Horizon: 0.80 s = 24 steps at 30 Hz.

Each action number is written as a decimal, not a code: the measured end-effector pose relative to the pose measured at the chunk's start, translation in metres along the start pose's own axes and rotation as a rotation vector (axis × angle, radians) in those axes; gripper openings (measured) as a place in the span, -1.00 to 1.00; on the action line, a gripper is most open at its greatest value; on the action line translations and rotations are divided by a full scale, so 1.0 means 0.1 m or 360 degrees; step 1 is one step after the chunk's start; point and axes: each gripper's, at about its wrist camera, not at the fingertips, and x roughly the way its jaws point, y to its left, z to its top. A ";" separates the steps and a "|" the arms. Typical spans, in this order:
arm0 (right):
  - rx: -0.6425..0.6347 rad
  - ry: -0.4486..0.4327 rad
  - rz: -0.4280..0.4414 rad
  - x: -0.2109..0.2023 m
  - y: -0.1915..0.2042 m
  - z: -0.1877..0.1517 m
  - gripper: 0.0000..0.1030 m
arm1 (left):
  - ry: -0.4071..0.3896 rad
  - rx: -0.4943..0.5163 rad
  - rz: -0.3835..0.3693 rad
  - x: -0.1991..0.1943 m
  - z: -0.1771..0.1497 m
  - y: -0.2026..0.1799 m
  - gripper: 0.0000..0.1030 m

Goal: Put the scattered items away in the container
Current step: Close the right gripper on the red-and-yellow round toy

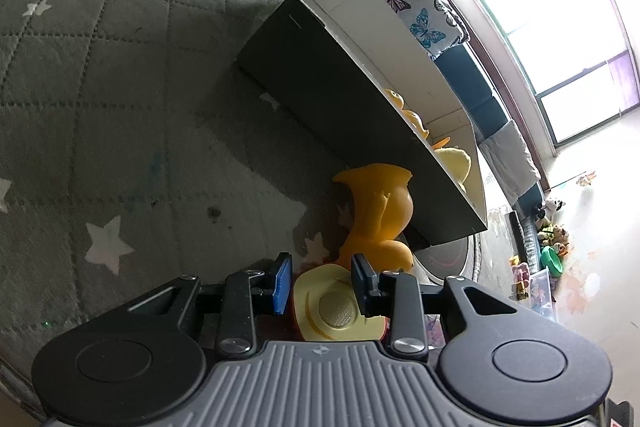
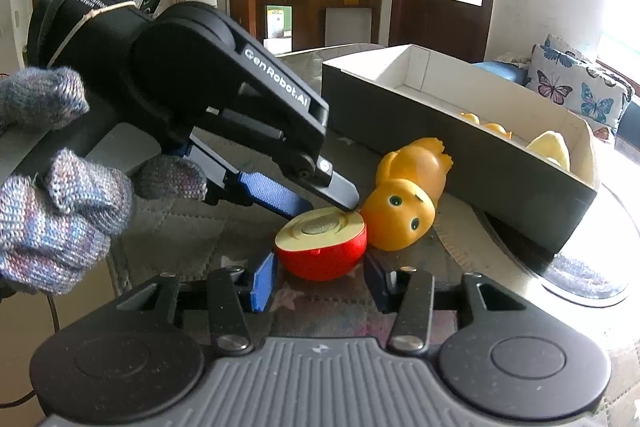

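Note:
A half apple (image 2: pixel 320 247), red skin and cream cut face up, lies on the mat beside an orange toy duck (image 2: pixel 408 195) that is on its side. My right gripper (image 2: pixel 320 285) is shut on the half apple, one pad against each side. My left gripper (image 2: pixel 330 209) reaches in from the left, jaws apart. One finger rests over the cut face and the blue pad stands just off the rim. In the left wrist view the half apple (image 1: pixel 336 307) sits between the fingers of the left gripper (image 1: pixel 322 283), with the orange toy duck (image 1: pixel 376 215) beyond. The long box (image 2: pixel 460 147) holds yellow toys.
A gloved hand (image 2: pixel 60 219) holds the left gripper. The long box (image 1: pixel 340 87) stands on a grey quilted mat with stars (image 1: pixel 120 107), partly over a round metal plate (image 2: pixel 580 275). A butterfly cushion (image 2: pixel 580 87) lies behind. Toys are scattered on the floor (image 1: pixel 552 247).

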 end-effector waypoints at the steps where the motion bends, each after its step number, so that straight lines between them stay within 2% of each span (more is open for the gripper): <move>1: 0.0001 0.0002 0.0002 -0.01 0.00 0.00 -0.07 | 0.0000 0.0002 0.0003 0.00 -0.01 -0.01 -0.32; 14: -0.0034 -0.0006 -0.0054 -0.06 0.04 0.01 -0.04 | 0.0011 -0.0002 0.0006 0.02 -0.03 -0.03 -0.31; 24: -0.0037 -0.0041 -0.0021 -0.14 0.02 0.01 -0.05 | 0.0015 -0.0005 -0.0026 -0.06 -0.06 -0.02 -0.33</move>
